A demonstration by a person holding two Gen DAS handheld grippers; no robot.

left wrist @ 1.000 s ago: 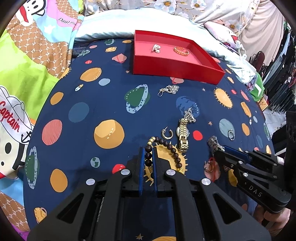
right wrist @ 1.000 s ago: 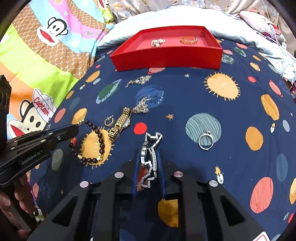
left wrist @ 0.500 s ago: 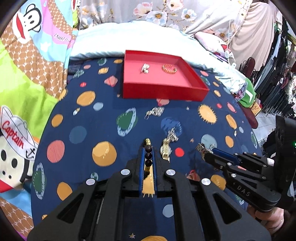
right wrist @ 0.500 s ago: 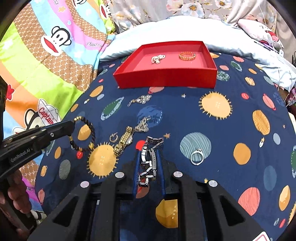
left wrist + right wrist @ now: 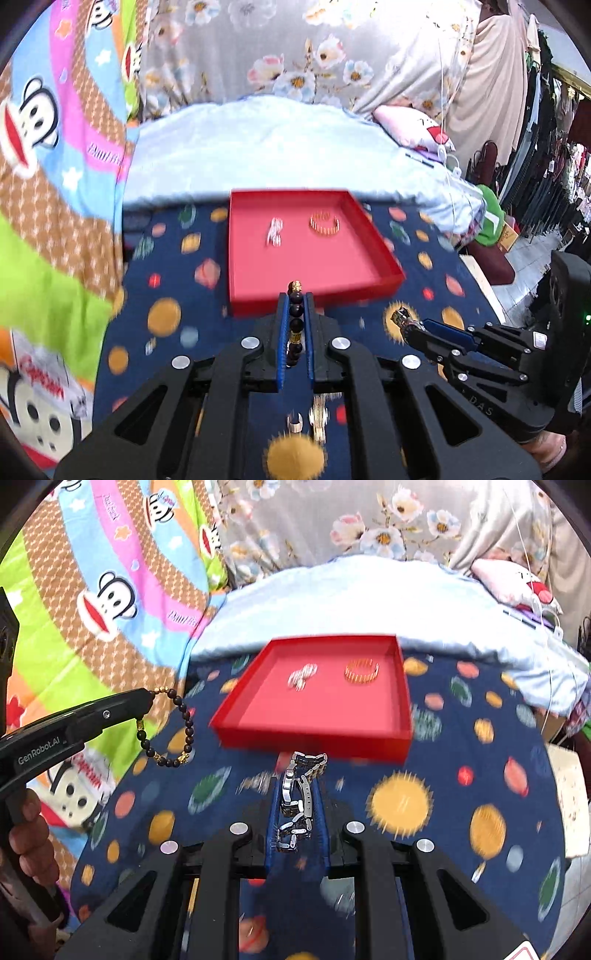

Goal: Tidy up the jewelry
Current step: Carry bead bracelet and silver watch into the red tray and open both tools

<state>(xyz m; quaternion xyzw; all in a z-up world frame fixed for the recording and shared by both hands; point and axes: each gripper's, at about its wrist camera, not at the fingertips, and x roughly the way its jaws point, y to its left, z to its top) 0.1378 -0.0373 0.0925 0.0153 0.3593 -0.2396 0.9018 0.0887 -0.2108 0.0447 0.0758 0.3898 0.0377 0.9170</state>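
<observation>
Both claws are loaded and up off the bed: the left claw (image 5: 295, 317) is clamped on the dark wooden bead bracelet with gold spacers (image 5: 173, 727), which dangles free below its tip, while the right claw (image 5: 299, 805) is pinched on the silver metal link bracelet (image 5: 301, 786). The shallow red rectangular tray (image 5: 243, 291) lies dead ahead at twelve o'clock of each, long side across, near wall facing. By my read the left claw sits nearer; its beads need only clear that wall.
</observation>
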